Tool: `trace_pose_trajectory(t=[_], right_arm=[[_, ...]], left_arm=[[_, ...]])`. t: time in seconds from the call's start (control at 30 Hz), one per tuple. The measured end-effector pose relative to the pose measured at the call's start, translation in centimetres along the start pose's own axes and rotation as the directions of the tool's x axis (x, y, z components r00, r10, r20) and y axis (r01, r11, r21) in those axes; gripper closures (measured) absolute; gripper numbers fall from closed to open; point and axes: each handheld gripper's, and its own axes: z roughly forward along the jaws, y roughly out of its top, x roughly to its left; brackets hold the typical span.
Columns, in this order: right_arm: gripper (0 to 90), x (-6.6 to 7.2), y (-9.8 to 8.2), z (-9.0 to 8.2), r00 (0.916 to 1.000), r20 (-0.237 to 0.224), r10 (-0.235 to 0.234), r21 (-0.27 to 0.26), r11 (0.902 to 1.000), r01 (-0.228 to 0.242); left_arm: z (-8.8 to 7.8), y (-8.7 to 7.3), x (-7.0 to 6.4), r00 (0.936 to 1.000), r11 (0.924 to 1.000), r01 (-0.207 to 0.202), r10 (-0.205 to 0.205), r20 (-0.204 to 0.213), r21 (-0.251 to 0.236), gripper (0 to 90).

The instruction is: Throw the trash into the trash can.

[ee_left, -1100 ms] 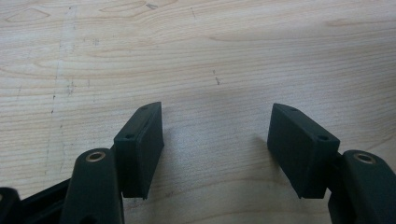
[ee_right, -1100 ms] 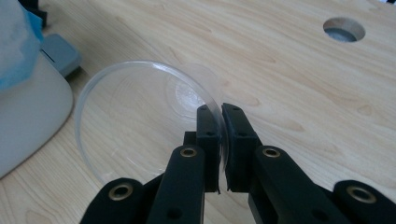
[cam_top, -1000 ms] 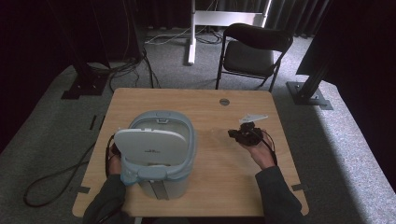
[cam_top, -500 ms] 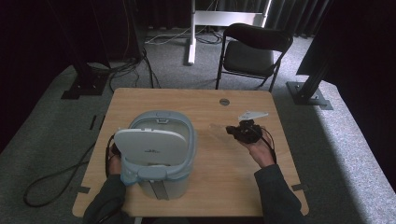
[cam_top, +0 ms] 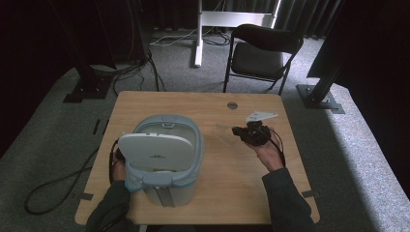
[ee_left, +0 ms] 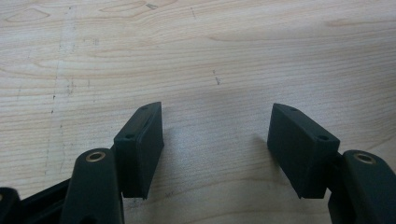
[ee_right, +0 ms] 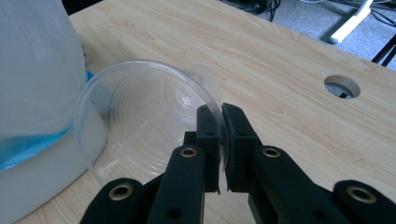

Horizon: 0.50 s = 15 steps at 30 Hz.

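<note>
Your right gripper [ee_right: 220, 140] is pinching the rim of a clear plastic cup [ee_right: 140, 126], held at about three o'clock of the lidded bin [cam_top: 164, 159]. The cup is light, thin and easily crushed, so keep your hold on the stiffer rim. Your left gripper [ee_left: 215, 140] is spread, empty, over the table [ee_left: 233, 56]. The lid's small mark is unreadable.

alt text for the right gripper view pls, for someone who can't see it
The right tool pinches the rim of a clear plastic cup between its two black jaws, the cup's open mouth facing the camera. Just left stands a pale grey bin with a blue liner edge, on a light wooden table that has a round hole.
</note>
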Motion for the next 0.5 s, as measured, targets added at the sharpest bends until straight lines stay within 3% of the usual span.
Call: trace_pose_trajectory(t=[0.5], right_arm=[[85.9,0.39,1.00,-0.88,0.9999,0.002,-0.016,-0.024,0.9996,0.016]], left_arm=[[0.00,0.00,0.00,1.0000,1.0000,0.000,0.000,0.000,0.000,36.2]])
